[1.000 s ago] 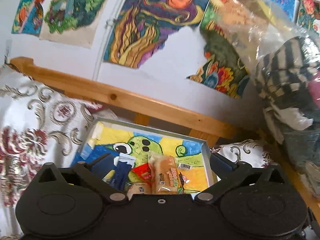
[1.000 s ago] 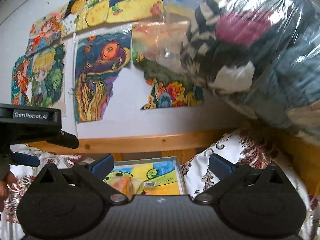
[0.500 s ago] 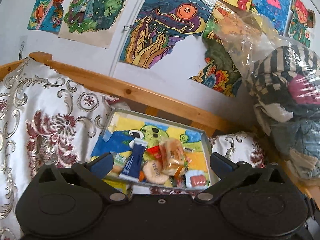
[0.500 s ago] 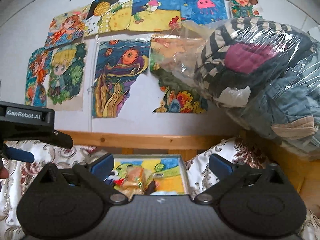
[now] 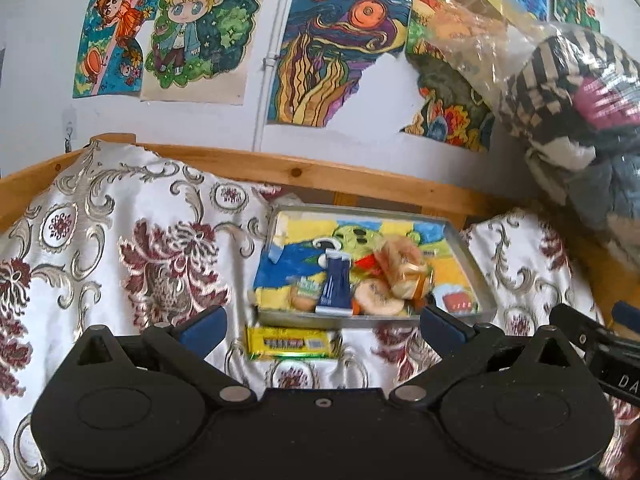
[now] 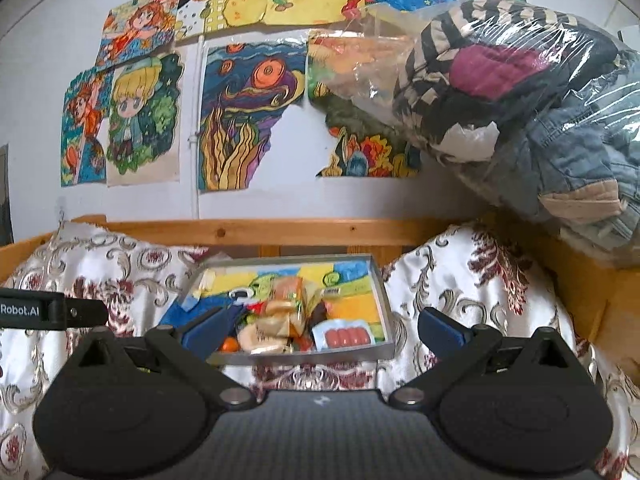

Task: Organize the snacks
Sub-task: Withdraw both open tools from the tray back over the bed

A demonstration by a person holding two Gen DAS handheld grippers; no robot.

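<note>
A shallow grey tray [image 5: 478, 280] [image 6: 382, 292] with a painted cartoon bottom rests on the floral cloth and holds several wrapped snacks: a dark blue packet [image 5: 334, 286], a clear-wrapped pastry [image 5: 402, 266] [image 6: 288, 296], and a sausage pack [image 6: 346, 336]. In front of the tray's near wall a yellow-green snack bar [image 5: 290, 344] lies on the cloth. My left gripper [image 5: 322, 326] hovers open just short of that bar. My right gripper [image 6: 320, 330] is open too, held back from the tray's front edge. Neither holds anything.
White floral cloth [image 5: 120, 248] covers the surface. A wooden rail [image 5: 320, 176] runs behind the tray below a wall of drawings. A plastic bag of clothes [image 6: 520, 92] bulges at the right. The left gripper's body [image 6: 36, 310] shows at left in the right wrist view.
Both grippers have drawn back and tilted down, so the whole tray and the yellow-green bar in front of it came into view. Both stayed open.
</note>
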